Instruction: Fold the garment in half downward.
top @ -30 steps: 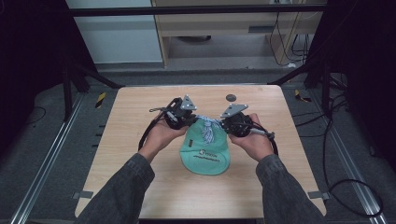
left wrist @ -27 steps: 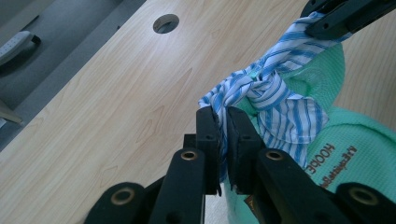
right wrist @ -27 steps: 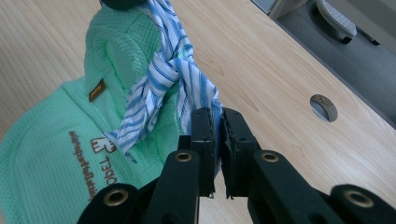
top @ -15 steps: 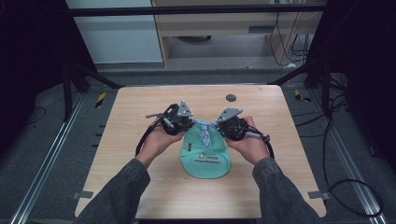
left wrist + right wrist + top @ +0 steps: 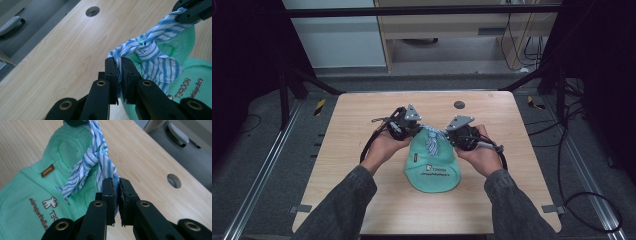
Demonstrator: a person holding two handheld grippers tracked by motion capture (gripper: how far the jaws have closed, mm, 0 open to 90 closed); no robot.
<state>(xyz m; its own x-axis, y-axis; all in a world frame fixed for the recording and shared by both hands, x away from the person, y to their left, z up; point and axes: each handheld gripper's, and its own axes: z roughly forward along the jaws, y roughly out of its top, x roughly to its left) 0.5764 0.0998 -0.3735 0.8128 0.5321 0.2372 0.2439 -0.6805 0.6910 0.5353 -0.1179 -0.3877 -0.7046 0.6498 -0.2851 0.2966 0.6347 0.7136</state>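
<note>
A mint-green mesh bag [image 5: 433, 167] with a printed logo lies on the wooden table [image 5: 362, 200]. At its far end a blue-and-white striped cloth tie [image 5: 431, 139] is knotted once [image 5: 146, 46] [image 5: 96, 155]. My left gripper [image 5: 412, 128] is shut on one end of the striped tie [image 5: 119, 62], at the bag's left. My right gripper [image 5: 451, 136] is shut on the other end [image 5: 115, 182], at the bag's right. The tie runs taut between both grippers, lifted a little above the bag. In the left gripper view the right gripper's jaws show at the top right, clamped on the tie.
A round cable hole [image 5: 459, 104] sits in the table near its far edge, also visible as a hole [image 5: 92, 11] [image 5: 173, 180]. Bare wood surrounds the bag on all sides. Beyond the table are a dark frame, a cabinet and cables on the floor.
Both grippers have drawn apart and slightly toward the person, pulling the striped tie's ends outward so the knot tightens over the bag's top.
</note>
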